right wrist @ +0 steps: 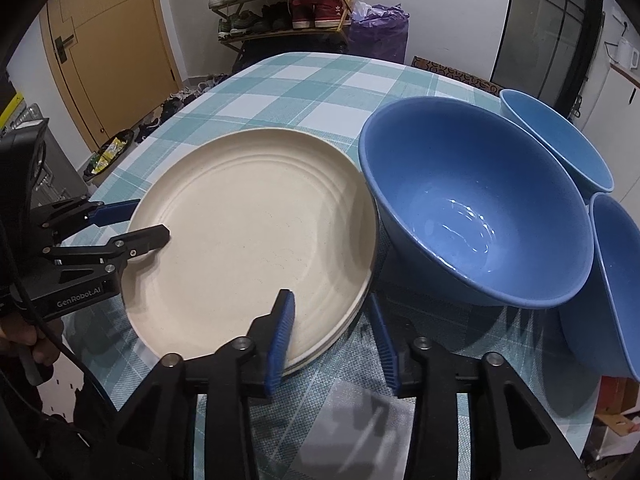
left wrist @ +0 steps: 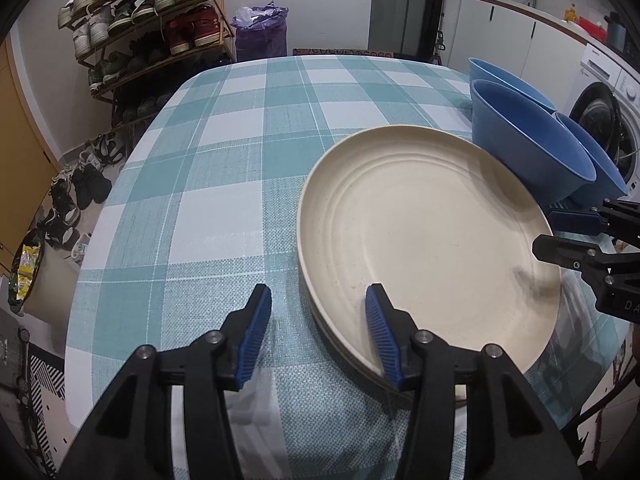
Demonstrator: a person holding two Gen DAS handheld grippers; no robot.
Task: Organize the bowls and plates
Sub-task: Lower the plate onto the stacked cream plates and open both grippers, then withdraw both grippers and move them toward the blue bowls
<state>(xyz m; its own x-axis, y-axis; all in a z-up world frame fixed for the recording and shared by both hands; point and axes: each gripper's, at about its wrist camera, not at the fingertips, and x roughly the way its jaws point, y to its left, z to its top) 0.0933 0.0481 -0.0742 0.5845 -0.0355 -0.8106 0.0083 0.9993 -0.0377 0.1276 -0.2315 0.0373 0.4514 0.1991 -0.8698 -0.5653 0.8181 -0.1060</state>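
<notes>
Cream plates (right wrist: 252, 236), a stack of at least two, sit on the table (left wrist: 224, 168) with its teal-and-white check cloth, near its front edge. Three blue bowls (right wrist: 476, 200) crowd just beside the stack on its right. Left tongs (left wrist: 318, 322) released, straddling the stack's near rim; right tongs (right wrist: 334, 330) released too, one pad over the rim, one outside it. Behind the table: shoe rack (left wrist: 148, 20), purple bag (left wrist: 262, 34), wooden door (right wrist: 116, 48), washing machine (left wrist: 612, 128).

Matt speckled cream plate (right wrist: 248, 236), glossy blue bowl (right wrist: 472, 204), woven checked tablecloth (left wrist: 208, 184)
</notes>
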